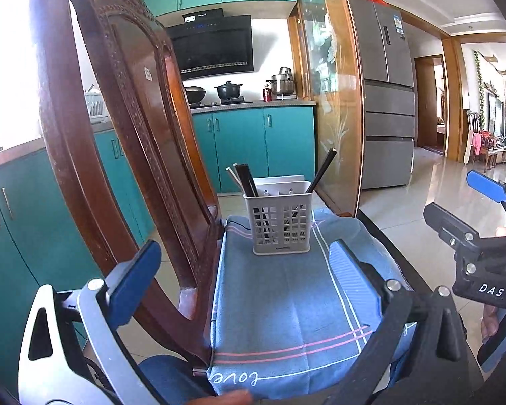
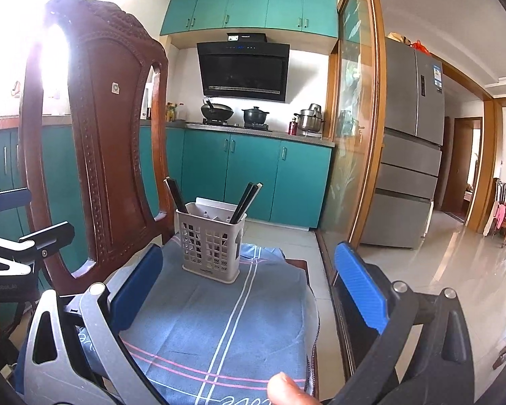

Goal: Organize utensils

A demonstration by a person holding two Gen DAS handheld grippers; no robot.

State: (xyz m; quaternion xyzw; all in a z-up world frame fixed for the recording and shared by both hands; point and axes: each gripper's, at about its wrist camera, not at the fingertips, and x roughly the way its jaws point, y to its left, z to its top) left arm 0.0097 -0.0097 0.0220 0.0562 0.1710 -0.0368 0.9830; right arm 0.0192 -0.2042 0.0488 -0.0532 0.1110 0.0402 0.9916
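My left hand-held gripper (image 1: 239,276) is spread wide with nothing between its blue pads; it hangs above the near part of a blue cloth (image 1: 286,303). My right hand-held gripper (image 2: 249,283) is likewise spread wide and empty, also above that cloth. In the left wrist view the right hand-held gripper shows at the right edge, apart from the left one.

The task's thing, a pale perforated utensil holder (image 1: 281,222), stands upright on the far part of the blue cloth, well beyond both sets of fingers and touched by neither. Dark chopsticks (image 1: 246,177) lean out of its left side together with a pale stick, and one more dark chopstick (image 1: 322,170) leans out to the right. A white divider rises inside the holder at the back.

The cloth carries white and pink stripes and the word "love" near its front edge. What lies under it I cannot tell for certain. A carved wooden chair back (image 1: 118,135) stands just beside the cloth on the left. Behind are teal cabinets (image 1: 253,145), a range hood, pots on a stove and a grey refrigerator (image 1: 384,101).
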